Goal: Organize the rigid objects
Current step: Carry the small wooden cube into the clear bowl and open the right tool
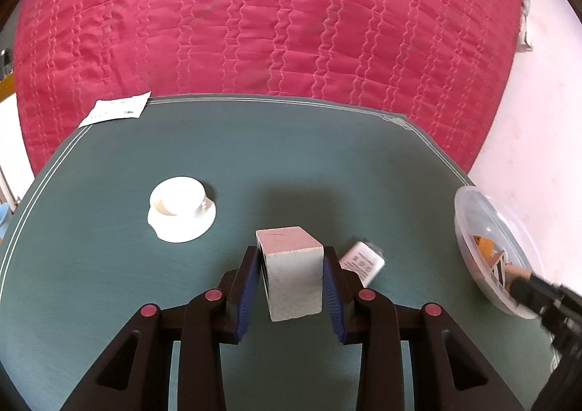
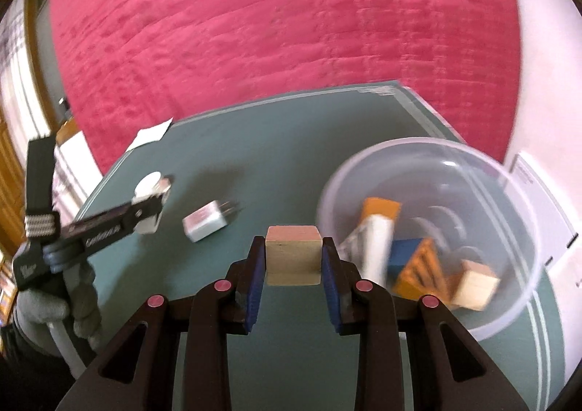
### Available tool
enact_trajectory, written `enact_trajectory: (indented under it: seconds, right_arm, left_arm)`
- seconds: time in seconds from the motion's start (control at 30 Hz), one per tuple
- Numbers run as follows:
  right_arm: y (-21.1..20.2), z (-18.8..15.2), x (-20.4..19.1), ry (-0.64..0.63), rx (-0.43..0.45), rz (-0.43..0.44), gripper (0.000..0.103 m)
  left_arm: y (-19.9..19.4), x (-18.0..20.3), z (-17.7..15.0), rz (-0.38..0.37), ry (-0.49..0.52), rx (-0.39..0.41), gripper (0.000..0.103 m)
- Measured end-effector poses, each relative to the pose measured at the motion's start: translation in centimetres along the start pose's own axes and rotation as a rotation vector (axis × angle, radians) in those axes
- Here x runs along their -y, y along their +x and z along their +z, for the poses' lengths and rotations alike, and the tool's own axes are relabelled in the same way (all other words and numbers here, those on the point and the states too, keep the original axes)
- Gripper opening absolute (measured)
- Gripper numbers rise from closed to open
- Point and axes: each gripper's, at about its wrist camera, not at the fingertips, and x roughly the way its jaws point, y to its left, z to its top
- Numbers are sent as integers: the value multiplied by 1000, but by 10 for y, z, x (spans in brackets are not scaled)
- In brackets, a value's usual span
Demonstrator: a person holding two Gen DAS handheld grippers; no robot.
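My left gripper (image 1: 291, 258) is shut on a pale grey-white cube (image 1: 293, 276) and holds it over the green table mat (image 1: 109, 283). My right gripper (image 2: 293, 254) is shut on a plain wooden cube (image 2: 293, 254), just left of a clear plastic bowl (image 2: 509, 283). The bowl holds several blocks: orange (image 2: 380, 207), blue (image 2: 403, 254), wooden (image 2: 474, 283) and a white piece. A white charger plug (image 2: 207, 220) lies on the mat; it also shows in the left wrist view (image 1: 362, 262). The left gripper also shows at the left of the right wrist view (image 2: 152, 203).
A white cup on a saucer (image 1: 180, 209) stands left of centre on the mat. A white paper (image 1: 116, 111) lies at the mat's far left corner. A pink quilted bed (image 1: 272, 18) lies beyond the table. The bowl (image 1: 487, 251) sits at the mat's right edge.
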Motion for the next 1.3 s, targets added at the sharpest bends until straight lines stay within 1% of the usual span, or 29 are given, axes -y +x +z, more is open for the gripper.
enact_trajectory:
  seconds: [0.17,0.4,0.73,0.8,0.93,1.03,1.3]
  right_arm:
    - [-15,5,27,62,37,-46,31]
    - [-25,8,54,124,62,-98,31]
    - [-6,13,96,224,69,-152,32]
    - [-6,12,101,230,75,-163,34]
    - [-11,7,108,236,81,-174,35]
    - [-19,1,115,250,92,-185,35]
    - [-38,-15,134,270,115,-208,35]
  left_arm:
    - [-1,10,-3,-5,26,-2,36]
    - [-3,20,-5,-10,52,-4,36]
    - [-6,30,-8,-18,71,-10,36]
    - [-8,33,-8,-19,75,-7,36]
    - [-9,41,-6,-23,86,-6,36]
    - [-9,49,-5,-39,92,-13,36]
    - [-8,88,-2,-72,164,-15,36]
